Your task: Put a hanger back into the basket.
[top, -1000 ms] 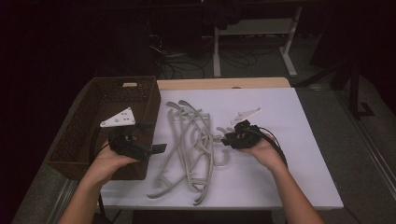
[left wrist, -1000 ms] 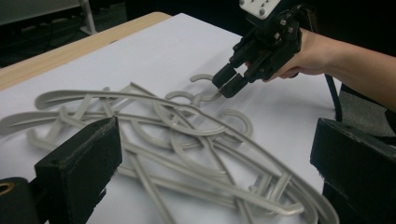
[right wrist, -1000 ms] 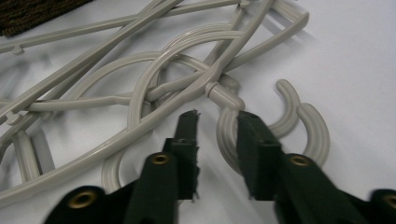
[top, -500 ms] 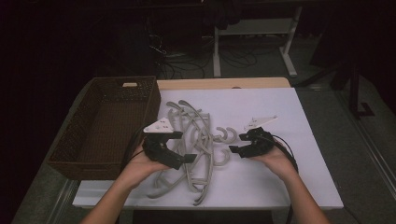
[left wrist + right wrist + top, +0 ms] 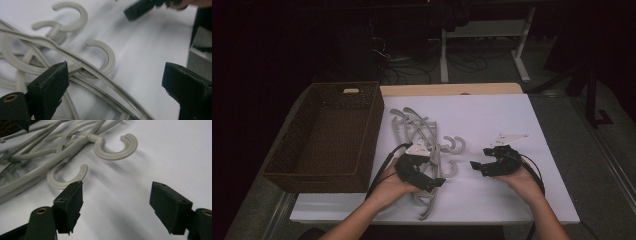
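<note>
A white sheet covers the worktop [image 5: 512,125], with a strip of pale wood showing at its far edge. The room beyond is dark, with cables on the floor and white frame legs [image 5: 522,60] at the back. A dark brown woven wicker basket [image 5: 312,165] sits on the worktop's left side.

A tangled pile of light grey plastic clothes hangers [image 5: 424,132] lies flat just right of the basket, its long axis running from the far side toward the person, the round hooks turned right.

The left hand-held gripper [image 5: 428,181] is over the pile's near end; its jaws are spread wide, having just closed slightly, with hanger bars [image 5: 105,82] lying below between them but not pinched. The right hand-held gripper [image 5: 477,166] is above bare sheet just right of the hooks [image 5: 115,147], its jaws having just opened, nothing between them.
</note>
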Tool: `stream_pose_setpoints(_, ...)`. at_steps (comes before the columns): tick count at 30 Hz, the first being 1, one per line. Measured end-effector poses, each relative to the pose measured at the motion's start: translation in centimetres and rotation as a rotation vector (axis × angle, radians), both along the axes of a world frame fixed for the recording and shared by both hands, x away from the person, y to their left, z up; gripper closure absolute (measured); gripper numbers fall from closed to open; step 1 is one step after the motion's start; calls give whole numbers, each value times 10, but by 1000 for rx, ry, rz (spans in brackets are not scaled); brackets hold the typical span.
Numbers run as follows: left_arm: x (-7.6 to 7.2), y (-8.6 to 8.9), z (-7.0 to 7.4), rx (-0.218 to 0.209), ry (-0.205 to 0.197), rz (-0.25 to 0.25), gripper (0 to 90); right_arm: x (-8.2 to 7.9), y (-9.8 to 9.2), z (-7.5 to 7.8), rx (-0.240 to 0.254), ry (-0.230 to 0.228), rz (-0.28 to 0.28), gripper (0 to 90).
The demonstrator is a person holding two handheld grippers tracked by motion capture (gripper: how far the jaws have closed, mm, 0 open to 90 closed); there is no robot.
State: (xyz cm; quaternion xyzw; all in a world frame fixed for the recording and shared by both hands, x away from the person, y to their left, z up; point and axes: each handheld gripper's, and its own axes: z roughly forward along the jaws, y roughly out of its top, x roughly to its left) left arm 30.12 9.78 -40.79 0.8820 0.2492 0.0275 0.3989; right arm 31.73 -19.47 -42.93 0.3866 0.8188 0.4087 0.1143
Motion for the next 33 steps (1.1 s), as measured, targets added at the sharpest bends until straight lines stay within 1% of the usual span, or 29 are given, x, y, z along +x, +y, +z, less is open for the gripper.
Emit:
stream_pose_setpoints(2, -1, -5, -6, 26, 10, -4, 120, 1, 0, 0, 1, -5, -4, 256)
stream_pose_setpoints(4, -1, -9, -12, 52, 22, -6, 141, 1, 1, 0, 0, -9, -3, 256)
stream_pose_setpoints(6, -1, -13, -15, 83, 18, -3, 156, 1, 1, 0, -1, -10, -1, 256)
stream_pose_setpoints(8, -2, -14, -17, 103, 22, -6, 196, 2, 1, 0, 0, -13, -5, 256)
stream_pose_setpoints(10, -1, -16, -20, 129, 12, 3, 224, 2, 1, 1, 4, -18, -6, 256)
stream_pose_setpoints(12, 0, -17, -22, 142, 19, 11, 251, 2, 1, 1, 4, -17, -7, 256)
stream_pose_setpoints(13, 0, -17, -22, 142, 19, 11, 267, 2, 1, 1, 4, -17, -7, 256)
stream_pose_setpoints(14, 1, -18, -24, 155, 23, 14, 288, 2, 1, 1, 3, -17, -7, 256)
stream_pose_setpoints(17, 2, -19, -25, 165, 29, 24, 353, 2, 1, 0, 1, -17, -6, 256)
stream_pose_setpoints(19, 3, -19, -27, 177, 39, 25, 375, 2, 1, 0, 1, -16, -7, 256)
stream_pose_setpoints(21, 4, -19, -28, 170, 54, 21, 410, 2, 2, 0, 0, -17, -6, 256)
stream_pose_setpoints(23, 3, -20, -27, 173, 50, 24, 418, 2, 2, 0, 1, -19, -3, 256)
stream_pose_setpoints(26, 3, -18, -26, 167, 62, 21, 462, 2, 3, 0, -4, -17, -3, 257)
stream_pose_setpoints(28, 4, -16, -25, 158, 80, 24, 483, 2, 3, 0, -5, -18, -3, 259)
stream_pose_setpoints(30, 5, -15, -25, 140, 102, 32, 496, 2, 3, 0, -5, -20, -4, 259)
stream_pose_setpoints(32, 6, -14, -25, 129, 116, 40, 508, 2, 2, 0, -5, -19, -6, 260)
stream_pose_setpoints(33, 7, -14, -25, 132, 120, 37, 511, 2, 2, 0, -3, -17, -7, 260)
